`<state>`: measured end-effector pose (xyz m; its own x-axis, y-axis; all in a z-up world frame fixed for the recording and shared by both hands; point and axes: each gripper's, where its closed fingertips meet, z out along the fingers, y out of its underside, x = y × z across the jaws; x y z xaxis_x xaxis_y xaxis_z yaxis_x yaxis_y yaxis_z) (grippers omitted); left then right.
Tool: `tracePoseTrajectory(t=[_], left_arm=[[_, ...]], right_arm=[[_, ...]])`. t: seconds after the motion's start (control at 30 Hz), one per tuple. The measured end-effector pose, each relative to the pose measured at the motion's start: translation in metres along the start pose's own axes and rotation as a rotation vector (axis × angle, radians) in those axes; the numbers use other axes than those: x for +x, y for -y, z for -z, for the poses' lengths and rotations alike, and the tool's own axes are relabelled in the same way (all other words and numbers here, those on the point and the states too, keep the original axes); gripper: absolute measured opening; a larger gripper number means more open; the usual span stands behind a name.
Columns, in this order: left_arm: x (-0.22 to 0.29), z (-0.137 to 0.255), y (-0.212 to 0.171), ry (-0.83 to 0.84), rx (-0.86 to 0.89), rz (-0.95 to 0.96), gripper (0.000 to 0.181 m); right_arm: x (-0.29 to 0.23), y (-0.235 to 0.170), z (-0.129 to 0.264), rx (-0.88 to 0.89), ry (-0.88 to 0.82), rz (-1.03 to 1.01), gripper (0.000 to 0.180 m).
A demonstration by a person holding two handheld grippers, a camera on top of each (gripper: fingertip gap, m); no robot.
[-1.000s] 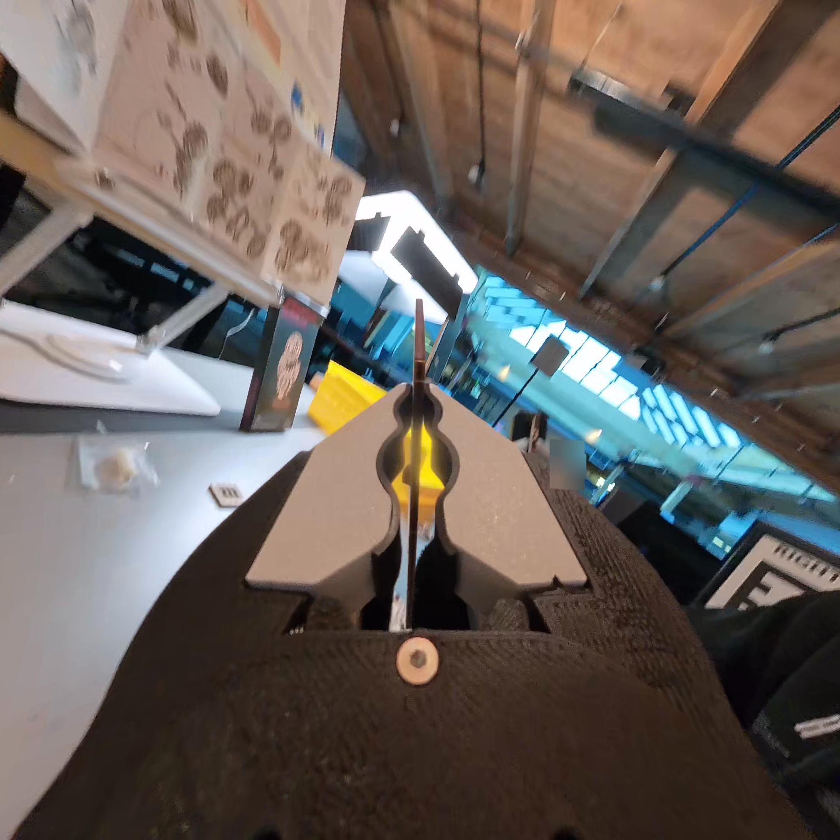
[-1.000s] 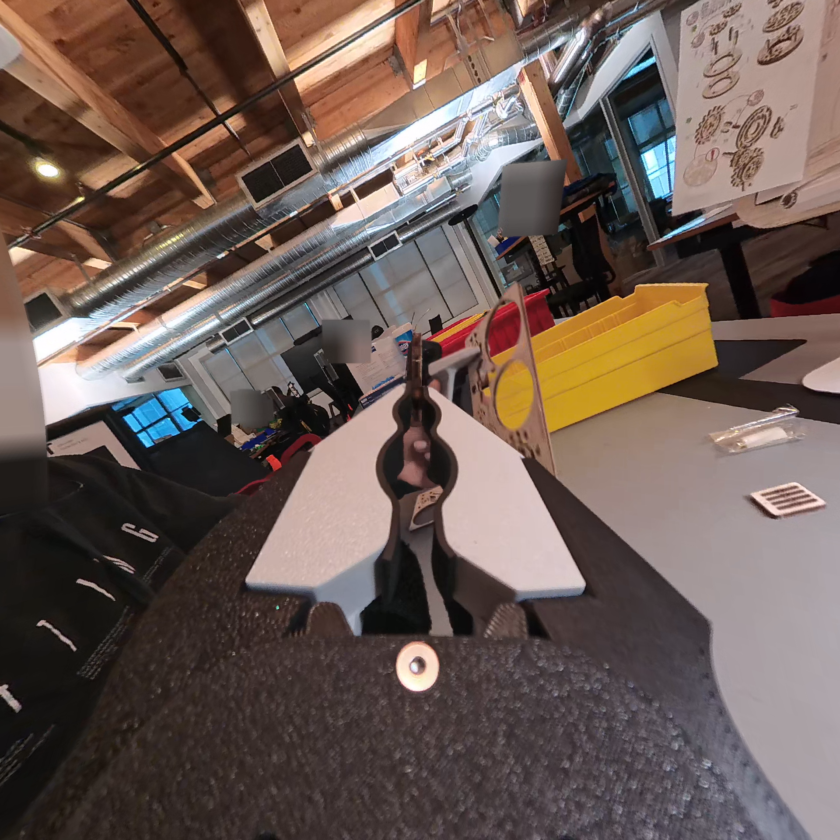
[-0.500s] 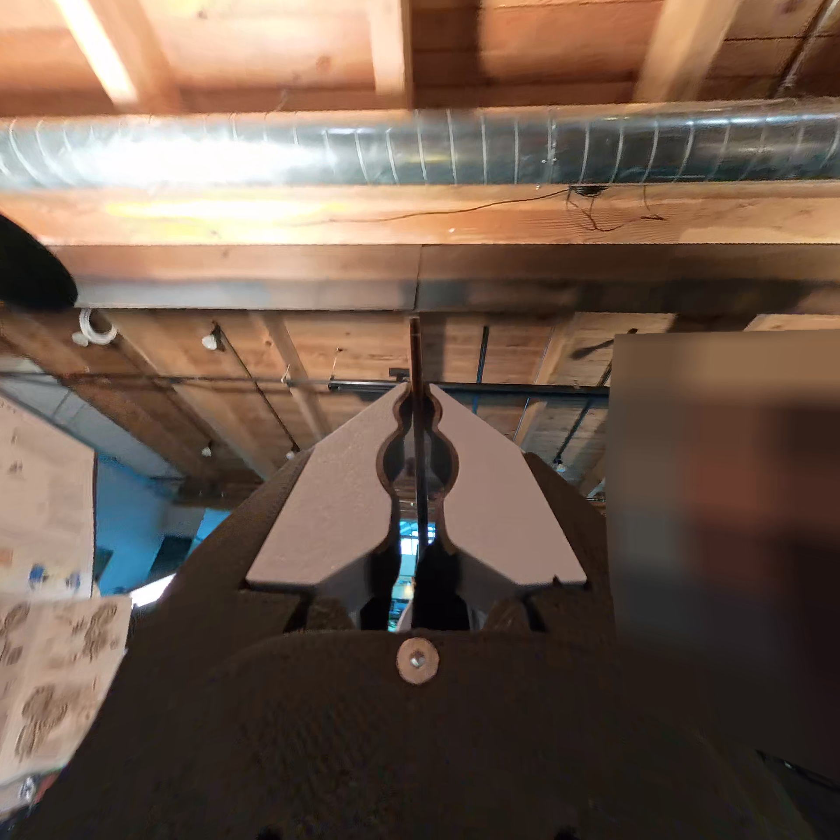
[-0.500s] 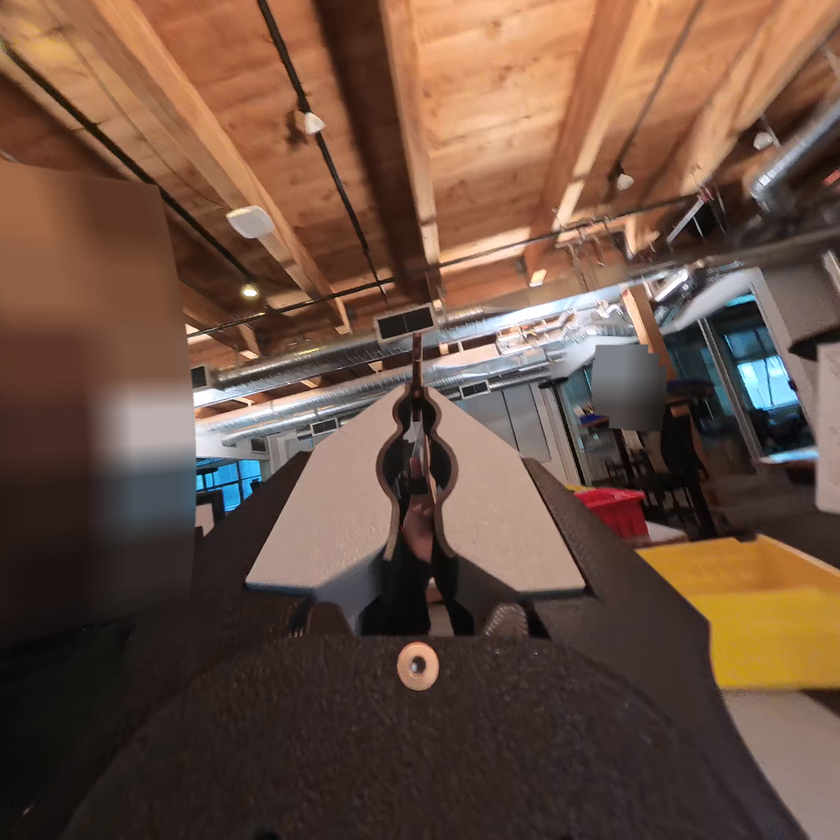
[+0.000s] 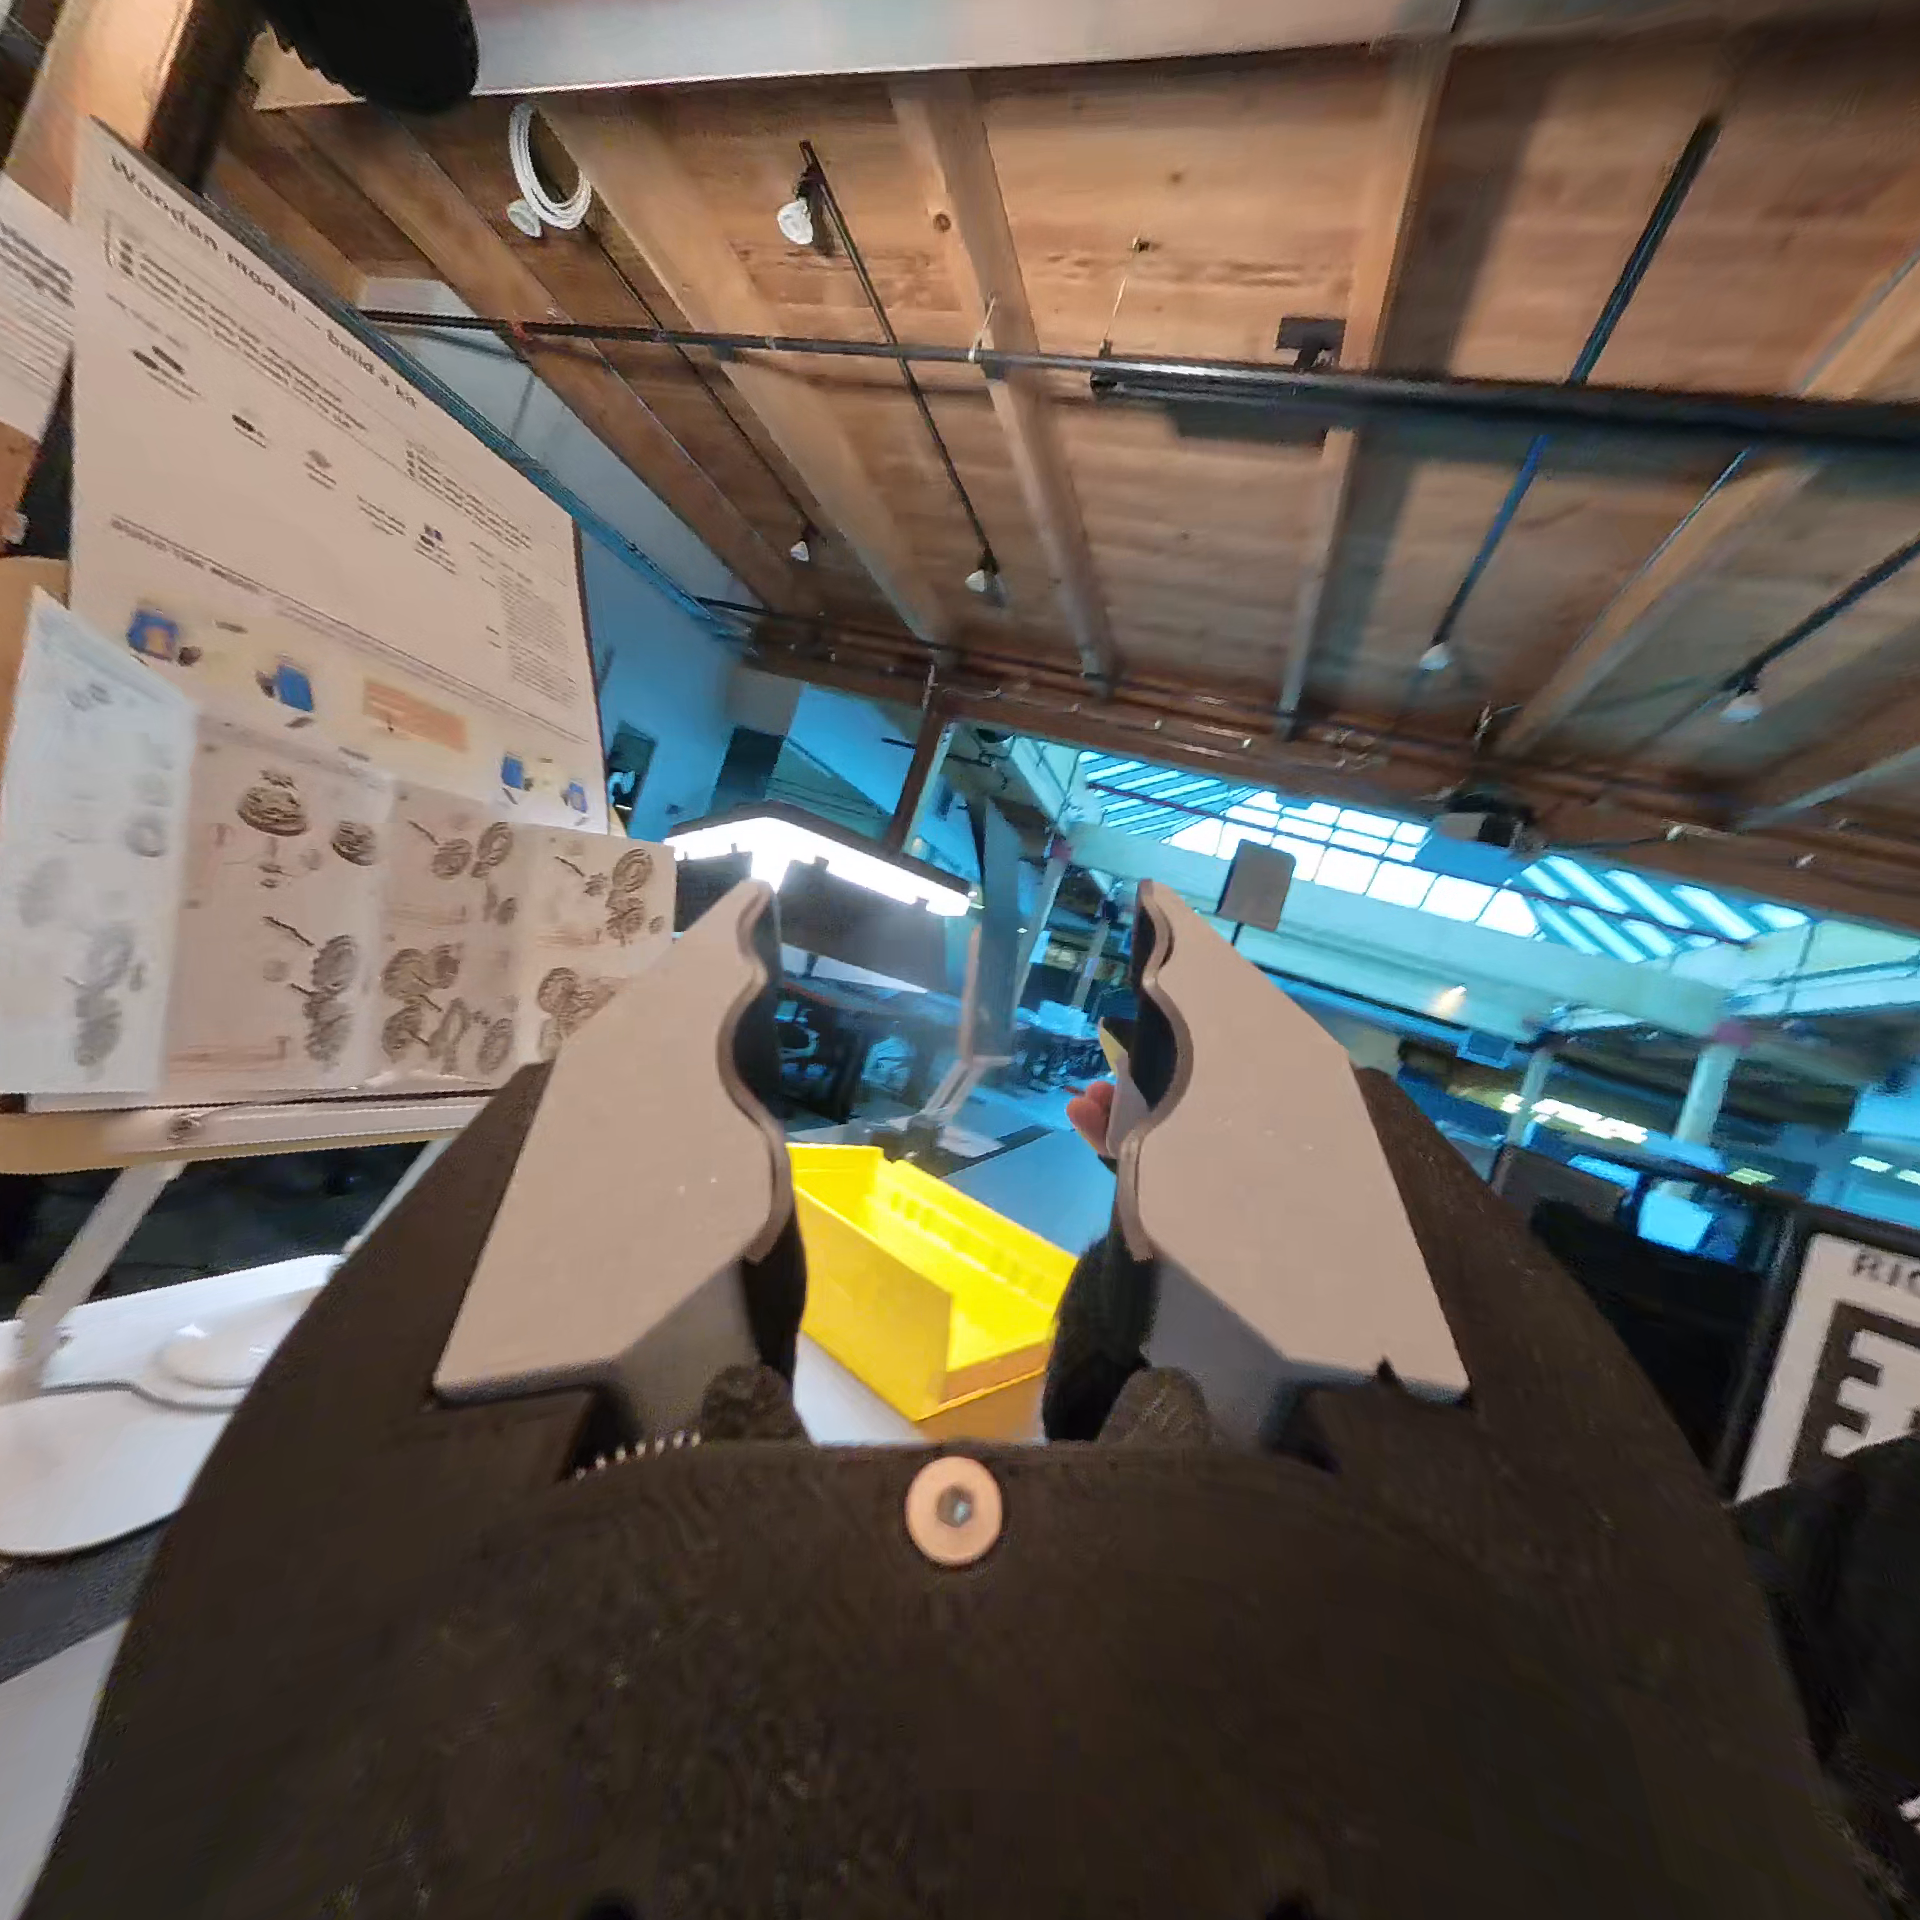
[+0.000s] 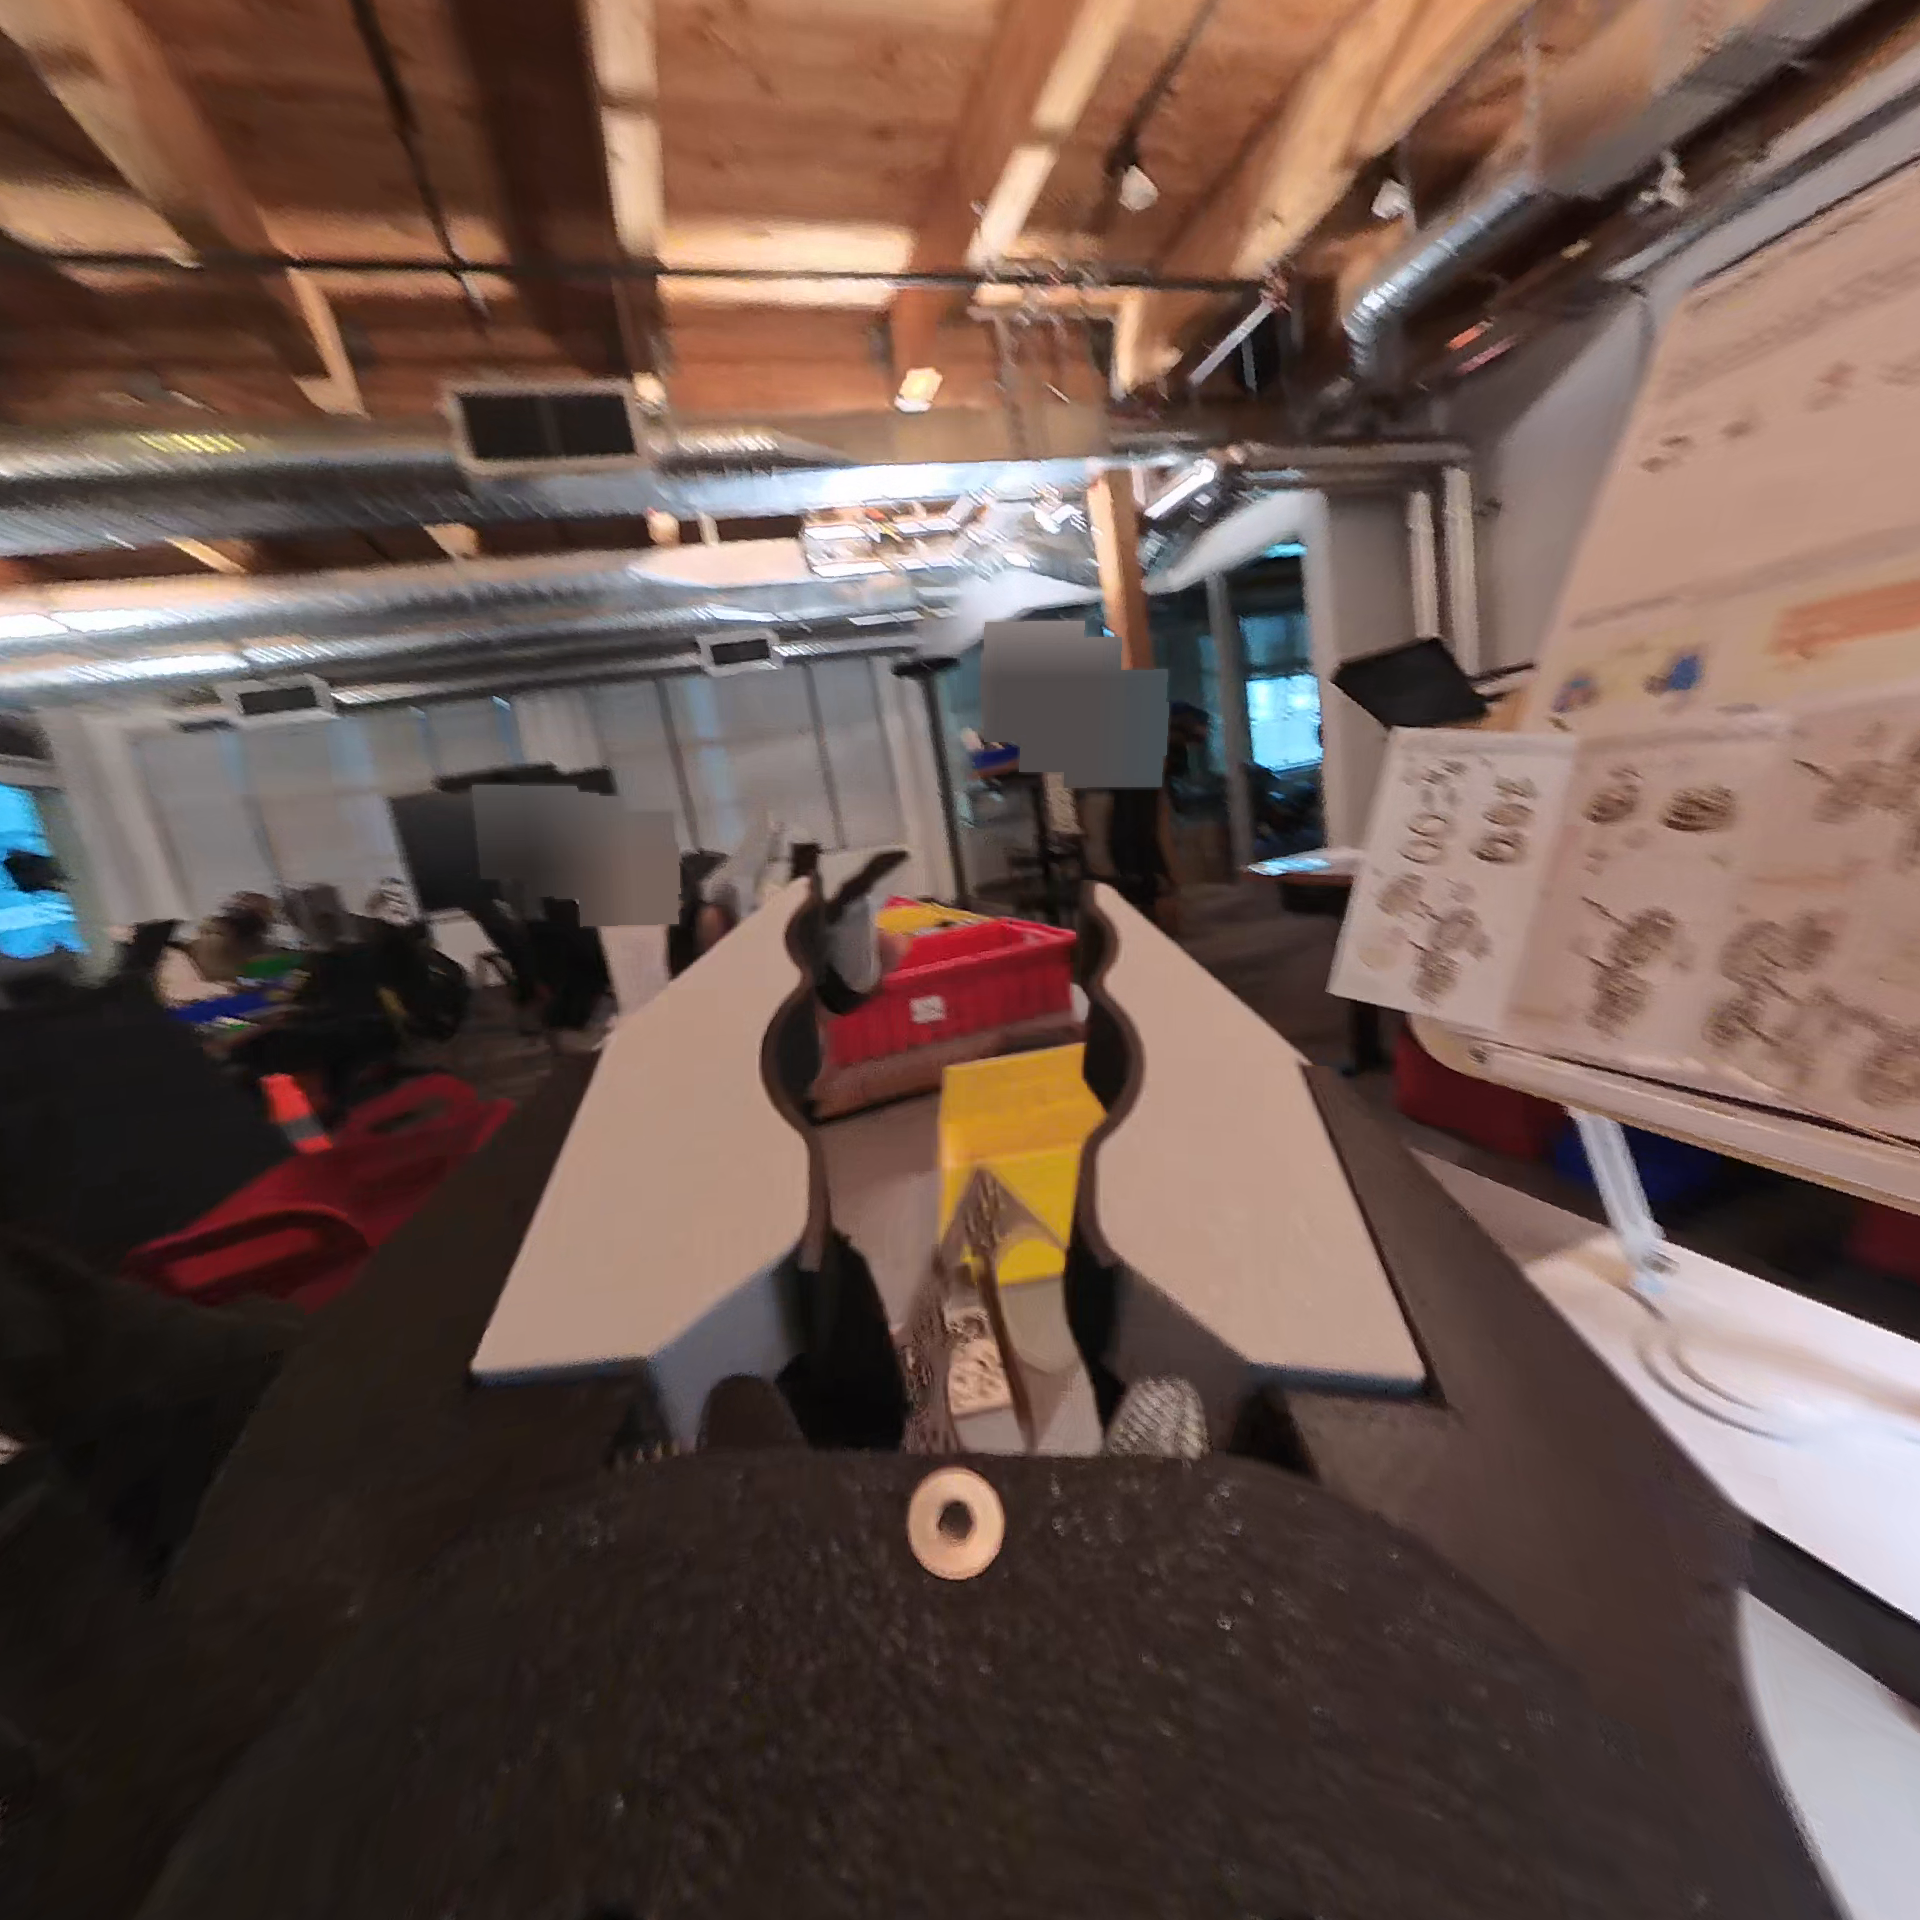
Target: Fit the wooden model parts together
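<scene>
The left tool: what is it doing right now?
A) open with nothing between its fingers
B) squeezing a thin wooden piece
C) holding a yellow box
A: the left tool stands wide open, and only the far-off yellow box shows through the gap.

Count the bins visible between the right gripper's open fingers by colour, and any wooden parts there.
Yellow bin: 1
Red bin: 1
Wooden part: 1
Total: 3
</scene>
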<state>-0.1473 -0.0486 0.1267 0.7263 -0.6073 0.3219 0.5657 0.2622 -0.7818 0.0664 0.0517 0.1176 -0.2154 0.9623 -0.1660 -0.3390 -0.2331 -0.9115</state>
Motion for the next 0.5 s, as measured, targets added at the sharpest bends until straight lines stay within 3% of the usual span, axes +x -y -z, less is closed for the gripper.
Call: tracePoseTrajectory(t=[0.03, 0.1, 0.3, 0.4, 0.5], left_arm=[[0.001, 0.000, 0.000, 0.003, -0.007, -0.025, 0.066], [0.004, 0.001, 0.002, 0.002, -0.010, -0.056, 0.066], [0.003, 0.000, -0.010, -0.011, -0.055, -0.076, 0.054], [-0.010, -0.004, -0.043, -0.003, -0.181, -0.079, 0.042], [-0.046, -0.002, -0.111, 0.078, -0.428, -0.081, 0.035]], right_arm=[[0.006, -0.004, 0.000, -0.019, -0.033, 0.023, 0.054], [0.014, -0.007, 0.001, -0.037, -0.068, 0.048, 0.060], [0.015, -0.020, -0.002, -0.067, -0.046, 0.053, 0.047], [0.020, -0.046, -0.006, -0.159, -0.043, 0.092, 0.033], [0.038, -0.105, -0.007, -0.369, -0.058, 0.154, 0.025]])
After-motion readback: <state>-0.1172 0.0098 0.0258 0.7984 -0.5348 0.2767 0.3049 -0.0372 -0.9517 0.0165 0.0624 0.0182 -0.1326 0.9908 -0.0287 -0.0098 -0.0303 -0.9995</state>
